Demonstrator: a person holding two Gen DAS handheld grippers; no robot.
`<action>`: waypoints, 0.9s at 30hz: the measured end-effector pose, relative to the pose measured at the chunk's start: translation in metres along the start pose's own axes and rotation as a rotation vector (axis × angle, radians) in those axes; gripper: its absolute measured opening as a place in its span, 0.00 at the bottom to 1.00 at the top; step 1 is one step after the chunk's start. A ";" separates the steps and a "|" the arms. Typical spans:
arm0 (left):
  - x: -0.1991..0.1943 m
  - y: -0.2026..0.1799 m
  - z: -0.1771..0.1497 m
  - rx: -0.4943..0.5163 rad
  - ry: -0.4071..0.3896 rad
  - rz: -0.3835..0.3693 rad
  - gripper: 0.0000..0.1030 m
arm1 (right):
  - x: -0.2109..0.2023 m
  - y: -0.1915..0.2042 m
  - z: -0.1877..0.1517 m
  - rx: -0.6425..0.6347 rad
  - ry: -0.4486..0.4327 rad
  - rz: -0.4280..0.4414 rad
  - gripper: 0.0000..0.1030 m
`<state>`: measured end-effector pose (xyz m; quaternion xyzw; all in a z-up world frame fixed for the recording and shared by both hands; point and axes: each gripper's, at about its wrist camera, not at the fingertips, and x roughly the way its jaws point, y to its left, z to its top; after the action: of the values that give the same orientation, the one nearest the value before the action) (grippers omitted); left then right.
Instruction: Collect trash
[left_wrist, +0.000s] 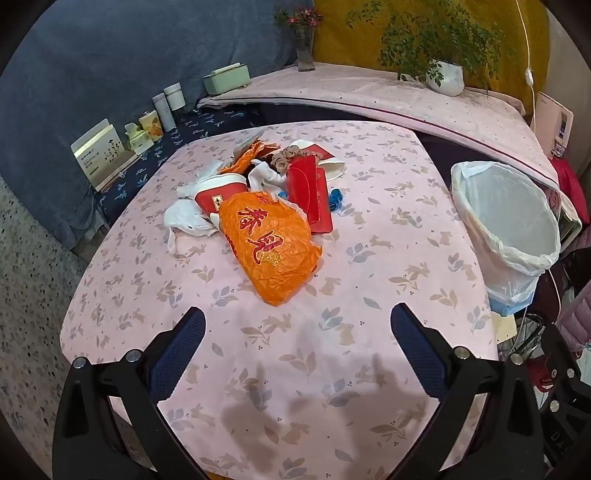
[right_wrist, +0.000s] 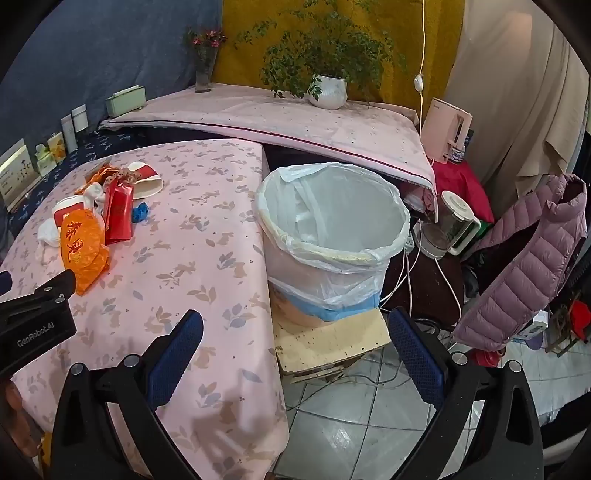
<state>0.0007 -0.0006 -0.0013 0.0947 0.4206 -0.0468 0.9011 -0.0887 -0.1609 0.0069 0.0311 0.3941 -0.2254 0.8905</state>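
Note:
A heap of trash lies mid-table on the pink cloth (left_wrist: 369, 314): a crumpled orange wrapper (left_wrist: 269, 247) in front, a red box (left_wrist: 308, 195), a red-and-white paper cup (left_wrist: 218, 192), white tissue (left_wrist: 184, 219) and a blue scrap (left_wrist: 335, 198). My left gripper (left_wrist: 297, 325) is open and empty, hovering near the table's front, short of the orange wrapper. The bin with a white liner (right_wrist: 332, 229) stands off the table's right edge. My right gripper (right_wrist: 295, 328) is open and empty in front of the bin. The orange wrapper (right_wrist: 83, 247) also shows in the right wrist view.
A cardboard box (right_wrist: 332, 343) sits under the bin. Cables, a kettle (right_wrist: 458, 218) and a purple jacket (right_wrist: 524, 266) crowd the floor at right. A raised shelf (left_wrist: 369, 96) behind holds a potted plant (left_wrist: 445, 75). Small boxes and jars (left_wrist: 147, 125) line the left.

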 end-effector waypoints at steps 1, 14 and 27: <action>0.001 0.001 0.001 -0.006 0.003 -0.002 0.93 | 0.000 0.000 0.000 0.000 0.002 0.000 0.93; -0.004 0.005 -0.001 -0.011 -0.006 0.002 0.93 | -0.002 -0.001 0.001 0.004 0.006 0.003 0.93; -0.003 0.003 -0.002 -0.009 -0.007 0.005 0.93 | -0.003 -0.002 0.001 0.006 0.003 0.003 0.93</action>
<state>-0.0023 0.0032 0.0006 0.0915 0.4172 -0.0430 0.9032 -0.0906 -0.1618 0.0105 0.0348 0.3948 -0.2252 0.8901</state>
